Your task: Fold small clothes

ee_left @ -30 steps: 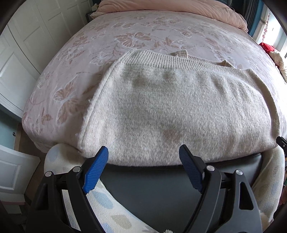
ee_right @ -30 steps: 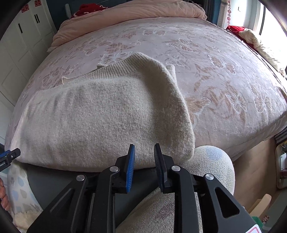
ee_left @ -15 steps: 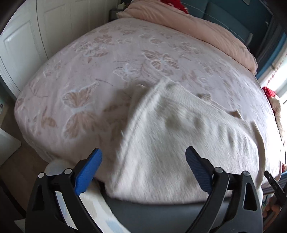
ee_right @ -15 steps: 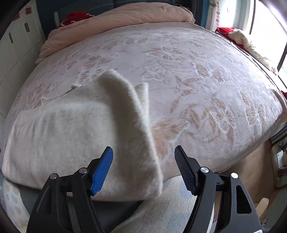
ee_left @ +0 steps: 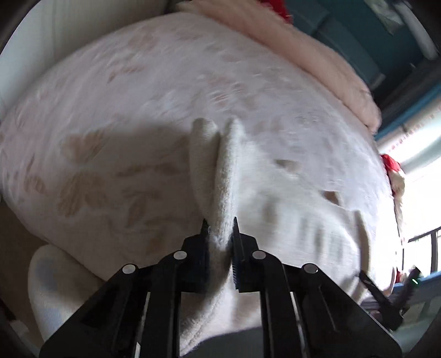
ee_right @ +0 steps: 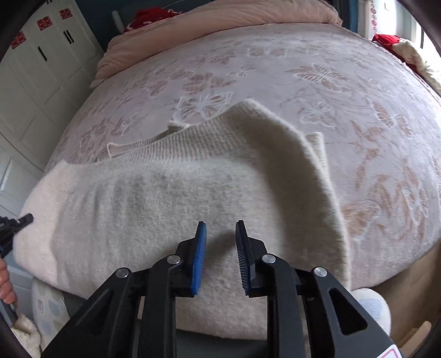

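Note:
A cream knitted sweater (ee_right: 154,198) lies folded at the near edge of the bed, ribbed hem toward the far side. My left gripper (ee_left: 219,234) is shut on the sweater's left edge (ee_left: 223,176), which stands up as a pinched ridge between the fingers. My right gripper (ee_right: 220,239) hovers over the sweater's near right part with its blue pads (ee_right: 199,256) a narrow gap apart and nothing between them. The sweater's right side (ee_right: 311,170) is folded over with a loose flap. The left gripper's tip (ee_right: 16,223) shows at the left edge of the right wrist view.
The bed (ee_right: 317,71) has a pink butterfly-patterned cover and a pink duvet (ee_right: 248,16) at its head. White wardrobe doors (ee_right: 35,68) stand left. Red and cream clothes (ee_right: 399,46) lie at the far right. My patterned knees (ee_right: 369,308) are under the bed's edge.
My left gripper moved to the sweater's left edge and closed on it, lifting a ridge. My right gripper went from wide open to nearly closed and shifted left over the sweater.

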The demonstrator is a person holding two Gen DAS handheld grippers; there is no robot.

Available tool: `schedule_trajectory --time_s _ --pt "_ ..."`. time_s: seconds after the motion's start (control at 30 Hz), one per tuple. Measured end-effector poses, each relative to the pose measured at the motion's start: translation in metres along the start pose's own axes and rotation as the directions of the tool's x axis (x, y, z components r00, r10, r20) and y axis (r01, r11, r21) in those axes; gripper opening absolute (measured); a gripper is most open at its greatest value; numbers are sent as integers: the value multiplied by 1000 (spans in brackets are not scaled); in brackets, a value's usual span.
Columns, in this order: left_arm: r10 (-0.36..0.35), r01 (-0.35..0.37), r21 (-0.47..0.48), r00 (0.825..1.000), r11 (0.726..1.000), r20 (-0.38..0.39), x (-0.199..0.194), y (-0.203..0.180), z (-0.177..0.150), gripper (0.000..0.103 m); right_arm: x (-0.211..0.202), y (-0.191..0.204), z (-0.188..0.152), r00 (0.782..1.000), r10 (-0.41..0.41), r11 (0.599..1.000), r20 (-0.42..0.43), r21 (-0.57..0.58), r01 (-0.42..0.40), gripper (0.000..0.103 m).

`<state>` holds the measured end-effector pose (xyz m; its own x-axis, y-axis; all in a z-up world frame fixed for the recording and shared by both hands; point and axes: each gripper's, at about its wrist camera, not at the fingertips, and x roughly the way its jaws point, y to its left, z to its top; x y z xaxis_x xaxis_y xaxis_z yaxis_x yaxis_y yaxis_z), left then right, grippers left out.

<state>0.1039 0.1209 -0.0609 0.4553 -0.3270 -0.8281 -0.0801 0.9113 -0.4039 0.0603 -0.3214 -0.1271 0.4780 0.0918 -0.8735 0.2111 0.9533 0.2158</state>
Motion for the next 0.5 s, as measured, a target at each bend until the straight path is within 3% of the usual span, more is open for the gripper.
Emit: schedule_trajectory --time_s 0.2,0.3,0.4,0.5 --pt "-105 100 211 994 972 11 -39 -116 -9 12 27 21 -1 998 -57 994 -19 -99 55 22" --pt "-144 150 280 989 948 -44 -29 -171 -23 12 25 17 0 999 -36 994 -30 -106 32 22" --pt "-110 139 351 989 926 -101 1 -219 -44 14 15 3 3 999 20 998 -38 -66 -23 22" --pt "-57 112 440 989 891 -136 48 -246 -73 36 1 -18 6 996 79 997 -43 21 -78 22"
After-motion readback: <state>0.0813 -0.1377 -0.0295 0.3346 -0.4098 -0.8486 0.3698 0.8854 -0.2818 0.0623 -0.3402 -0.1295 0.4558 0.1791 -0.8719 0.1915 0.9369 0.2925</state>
